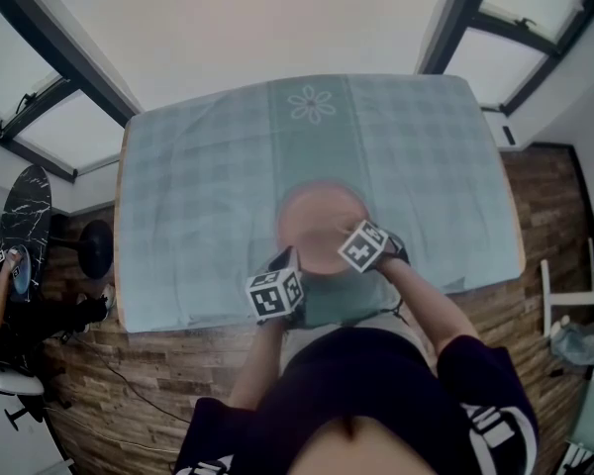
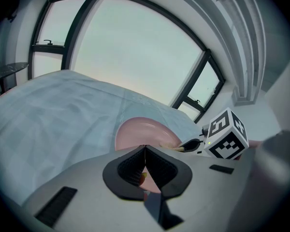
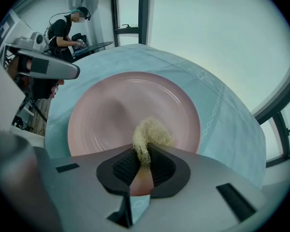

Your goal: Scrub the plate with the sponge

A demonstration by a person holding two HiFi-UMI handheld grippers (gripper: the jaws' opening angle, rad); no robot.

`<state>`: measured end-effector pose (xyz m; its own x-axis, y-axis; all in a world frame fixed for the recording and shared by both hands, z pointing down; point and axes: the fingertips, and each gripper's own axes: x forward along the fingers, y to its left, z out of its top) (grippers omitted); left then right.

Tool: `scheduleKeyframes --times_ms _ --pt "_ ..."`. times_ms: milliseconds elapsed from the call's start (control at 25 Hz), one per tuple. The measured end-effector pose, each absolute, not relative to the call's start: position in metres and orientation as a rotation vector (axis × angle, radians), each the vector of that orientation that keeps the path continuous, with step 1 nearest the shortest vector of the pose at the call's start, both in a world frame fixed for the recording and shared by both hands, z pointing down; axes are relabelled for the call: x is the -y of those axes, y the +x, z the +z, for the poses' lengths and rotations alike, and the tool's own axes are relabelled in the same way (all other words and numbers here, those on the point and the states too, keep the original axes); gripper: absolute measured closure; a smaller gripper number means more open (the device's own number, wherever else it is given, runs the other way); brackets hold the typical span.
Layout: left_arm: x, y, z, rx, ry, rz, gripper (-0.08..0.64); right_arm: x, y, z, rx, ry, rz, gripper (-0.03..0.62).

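A round pink plate point(image 1: 320, 224) lies on the checked teal tablecloth point(image 1: 198, 196), near the table's front edge. Over its middle, my right gripper point(image 3: 144, 151) is shut on a pale, fibrous sponge point(image 3: 152, 131), whose tuft sticks out past the jaws above the plate point(image 3: 130, 110). My left gripper point(image 2: 144, 148) is shut at the plate's near-left rim point(image 2: 142, 132), its pads meeting at the tips. A tiny yellow speck shows low between them. The right gripper's marker cube point(image 2: 226, 134) appears at the right of the left gripper view.
The cloth covers the whole table and has a flower print point(image 1: 312, 104) at the far side. A person point(image 1: 0, 290) sits at the far left beside a dark marble table point(image 1: 26, 206). A white frame point(image 1: 572, 297) stands on the wooden floor at the right. Windows surround the room.
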<state>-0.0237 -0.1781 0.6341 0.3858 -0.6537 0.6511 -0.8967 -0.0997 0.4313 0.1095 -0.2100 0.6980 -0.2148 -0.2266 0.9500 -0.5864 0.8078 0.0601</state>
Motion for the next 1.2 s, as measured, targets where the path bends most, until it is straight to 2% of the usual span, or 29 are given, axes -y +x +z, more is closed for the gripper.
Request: scheduleKeyframes --times_ms 1200 --pt "0.176 -0.031 0.653 1.360 1.732 0.414 0.549 0.277 0.059 0.700 1.874 0.615 0.269 0.555"
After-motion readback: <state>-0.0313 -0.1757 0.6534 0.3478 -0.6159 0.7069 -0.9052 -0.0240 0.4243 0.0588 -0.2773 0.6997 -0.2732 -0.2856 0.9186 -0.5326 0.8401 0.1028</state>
